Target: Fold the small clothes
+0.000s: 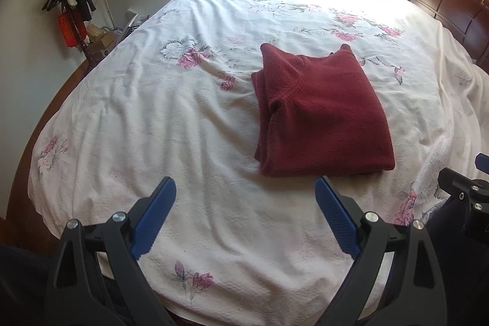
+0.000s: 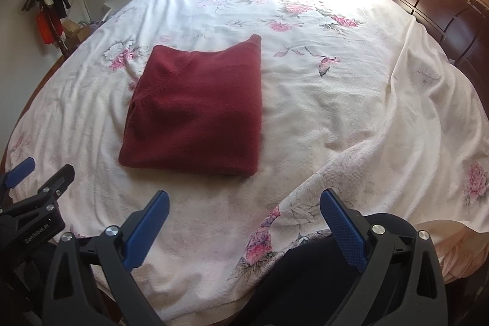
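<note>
Here the folded sweater (image 1: pixel 321 112) lies beyond both spread tools (image 1: pixel 246 188).

You have one folded dark red fleece garment (image 1: pixel 324 115) on one white floral bedspread (image 1: pixel 171 118). Two black grippers with blue pads: the left gripper (image 1: pixel 246 188), the right gripper (image 2: pixel 244 199). One dark wooden headboard (image 2: pixel 440 11), one coat stand (image 1: pixel 68 5), two wood-framed windows.

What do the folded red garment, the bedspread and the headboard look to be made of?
Red garment: soft, matte fleece or knit, with a fuzzy nap. Bedspread: white woven cotton-like cloth, pebbled texture, printed flowers. Headboard: dark wood, glossy panelled finish.
</note>
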The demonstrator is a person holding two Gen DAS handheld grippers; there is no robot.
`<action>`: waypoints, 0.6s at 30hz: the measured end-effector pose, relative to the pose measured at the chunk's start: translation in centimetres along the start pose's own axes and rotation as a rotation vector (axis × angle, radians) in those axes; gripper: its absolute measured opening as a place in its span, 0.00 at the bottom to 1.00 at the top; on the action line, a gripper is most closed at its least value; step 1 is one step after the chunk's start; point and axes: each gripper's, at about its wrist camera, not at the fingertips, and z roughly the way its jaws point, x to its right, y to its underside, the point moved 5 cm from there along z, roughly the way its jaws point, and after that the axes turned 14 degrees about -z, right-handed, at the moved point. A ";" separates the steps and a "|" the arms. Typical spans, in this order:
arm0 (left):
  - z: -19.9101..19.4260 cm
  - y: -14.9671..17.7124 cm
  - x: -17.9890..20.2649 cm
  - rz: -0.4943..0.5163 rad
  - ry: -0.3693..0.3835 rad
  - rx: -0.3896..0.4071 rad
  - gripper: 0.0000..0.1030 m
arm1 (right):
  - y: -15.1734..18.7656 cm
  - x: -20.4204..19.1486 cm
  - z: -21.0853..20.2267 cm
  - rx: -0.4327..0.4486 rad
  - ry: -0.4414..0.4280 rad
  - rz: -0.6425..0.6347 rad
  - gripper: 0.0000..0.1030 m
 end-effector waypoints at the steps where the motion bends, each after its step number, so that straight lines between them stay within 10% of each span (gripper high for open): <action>1: 0.1 0.0 0.0 0.003 -0.004 0.000 0.89 | 0.0 0.0 0.1 -0.002 0.002 0.002 0.96; 18: 0.9 0.3 -0.3 0.004 -0.017 -0.012 0.89 | 0.1 0.8 1.2 -0.010 0.047 0.016 0.96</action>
